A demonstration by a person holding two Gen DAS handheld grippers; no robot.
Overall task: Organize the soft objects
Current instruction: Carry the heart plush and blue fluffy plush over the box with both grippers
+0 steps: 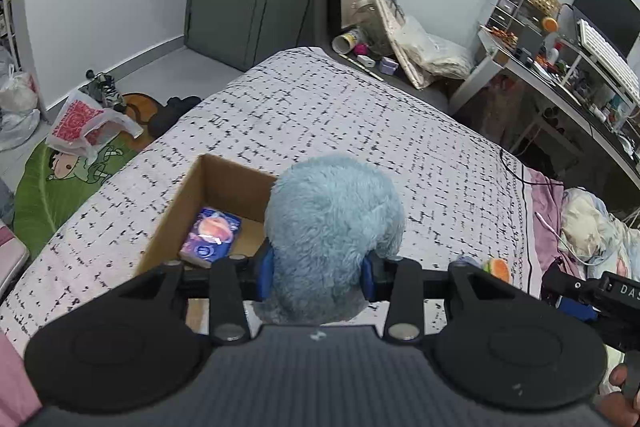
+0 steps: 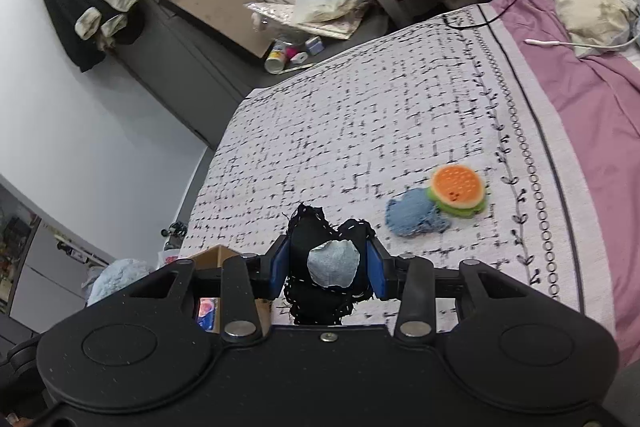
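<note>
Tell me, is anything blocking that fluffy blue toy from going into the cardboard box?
Nothing visible does. The fluffy blue toy, clamped in the left hand-held gripper, hangs beside the open cardboard box, which holds only a small packet.

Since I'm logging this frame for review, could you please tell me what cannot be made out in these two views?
- Box: in the left wrist view its near end sits behind the left claw and blue plush; in the right wrist view only a corner shows.
- Black toy: its lower part is hidden behind the right claw.
- Burger toy: in the left wrist view mostly hidden by claw linkage.
- Packet: print too small to read.
</note>
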